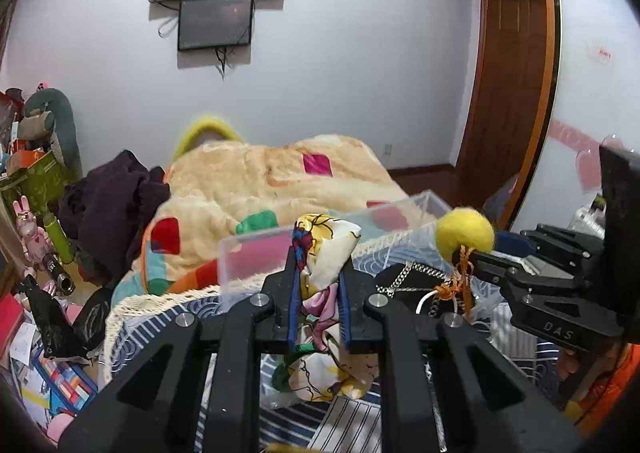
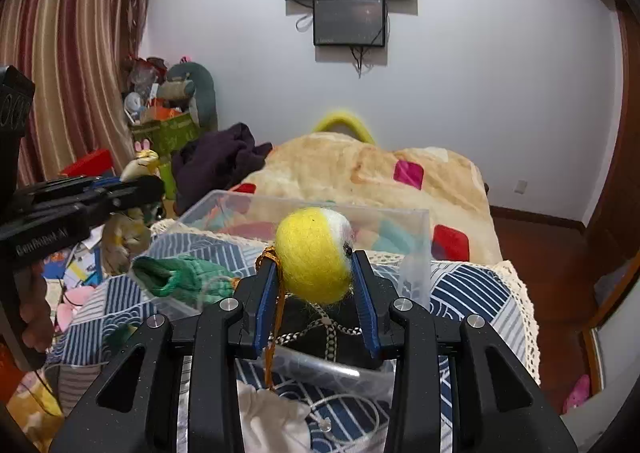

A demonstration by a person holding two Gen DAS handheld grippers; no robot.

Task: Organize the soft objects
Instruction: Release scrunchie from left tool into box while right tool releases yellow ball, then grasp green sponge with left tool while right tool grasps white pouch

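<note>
My left gripper (image 1: 319,253) is shut on a patterned cloth pouch (image 1: 326,249), cream with yellow, pink and blue print, held above the bed; its lower part hangs below the fingers. My right gripper (image 2: 314,269) is shut on a yellow felt ball (image 2: 314,253) with a white patch and an orange cord hanging from it; it also shows in the left wrist view (image 1: 465,233). A clear plastic box (image 2: 416,237) stands on the bed just beyond both grippers. A green knitted item (image 2: 180,279) lies at the box's left end.
A blue-and-white patterned bedspread (image 2: 472,289) covers the near bed, with a black chain bag (image 2: 320,329) and white cable below my right gripper. A beige quilt (image 1: 256,181) and dark clothes (image 1: 116,205) lie beyond. Clutter fills the floor at left (image 1: 48,365). A wooden door (image 1: 508,93) stands right.
</note>
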